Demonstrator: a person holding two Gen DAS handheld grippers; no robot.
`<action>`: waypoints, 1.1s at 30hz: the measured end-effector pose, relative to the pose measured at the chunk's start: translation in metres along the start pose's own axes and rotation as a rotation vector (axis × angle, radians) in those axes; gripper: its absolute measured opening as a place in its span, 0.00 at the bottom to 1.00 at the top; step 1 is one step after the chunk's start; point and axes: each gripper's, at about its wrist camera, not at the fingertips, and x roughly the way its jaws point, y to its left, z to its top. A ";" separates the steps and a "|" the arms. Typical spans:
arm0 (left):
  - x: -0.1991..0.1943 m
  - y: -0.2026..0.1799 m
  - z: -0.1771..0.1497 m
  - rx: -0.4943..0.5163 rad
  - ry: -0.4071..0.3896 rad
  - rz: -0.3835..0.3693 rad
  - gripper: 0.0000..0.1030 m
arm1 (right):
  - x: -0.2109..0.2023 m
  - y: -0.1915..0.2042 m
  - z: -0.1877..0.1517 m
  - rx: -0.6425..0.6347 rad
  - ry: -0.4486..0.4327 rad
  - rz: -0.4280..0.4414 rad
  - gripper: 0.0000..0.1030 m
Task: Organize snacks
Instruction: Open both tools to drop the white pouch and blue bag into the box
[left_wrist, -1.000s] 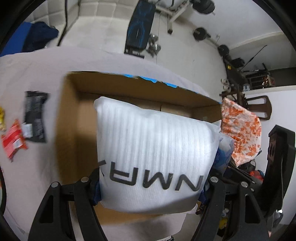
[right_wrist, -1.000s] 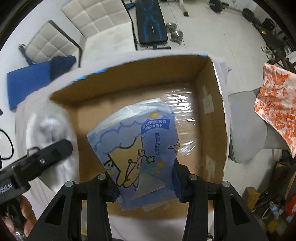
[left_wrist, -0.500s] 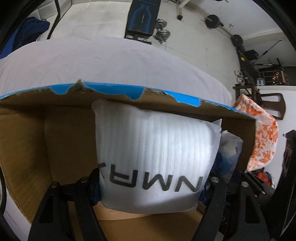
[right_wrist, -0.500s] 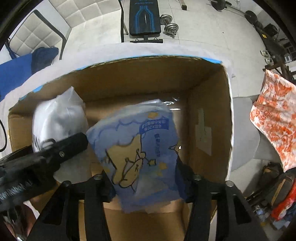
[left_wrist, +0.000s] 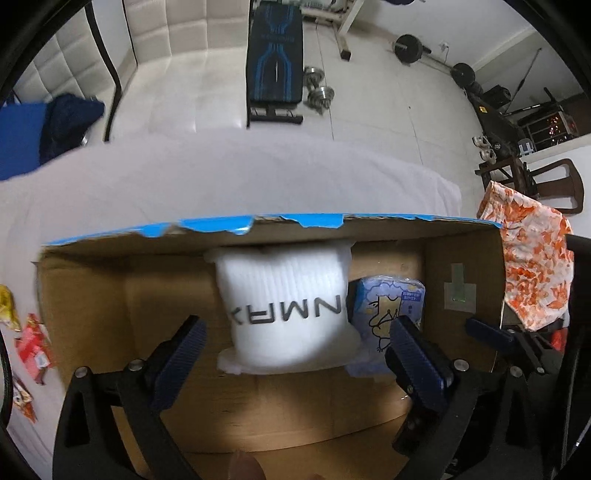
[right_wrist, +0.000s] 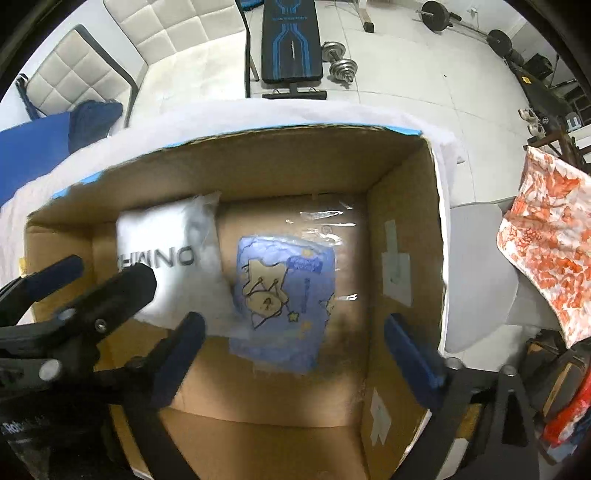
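Note:
A white packet (left_wrist: 291, 314) with black letters stands inside the cardboard box (left_wrist: 88, 295), against its far wall. Beside it on the right lies a blue cartoon packet (left_wrist: 388, 310). My left gripper (left_wrist: 299, 347) hangs open just in front of the white packet, touching nothing. In the right wrist view the blue cartoon packet (right_wrist: 284, 299) rests on the box floor, the white packet (right_wrist: 173, 251) to its left. My right gripper (right_wrist: 295, 336) is open above the blue packet's near end. The left gripper (right_wrist: 85, 291) shows at the left there.
The box (right_wrist: 406, 229) sits on a white-covered table (left_wrist: 221, 181). Small red and yellow snack packs (left_wrist: 33, 347) lie on the cloth left of the box. An orange-patterned cloth (left_wrist: 535, 266) hangs at the right. A weight bench (left_wrist: 275, 62) and chairs stand beyond.
Both grippers opened and let go of their packets, which now rest inside the box. Both grippers have drawn back a little from them.

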 end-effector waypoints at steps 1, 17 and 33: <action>-0.004 -0.001 -0.001 0.009 -0.016 0.012 0.99 | -0.003 -0.001 -0.002 0.002 -0.006 0.008 1.00; -0.083 -0.002 -0.109 0.049 -0.223 0.113 0.99 | -0.073 0.016 -0.117 0.006 -0.208 0.020 1.00; -0.150 -0.005 -0.187 0.096 -0.301 0.056 0.99 | -0.152 0.026 -0.223 0.026 -0.347 -0.041 1.00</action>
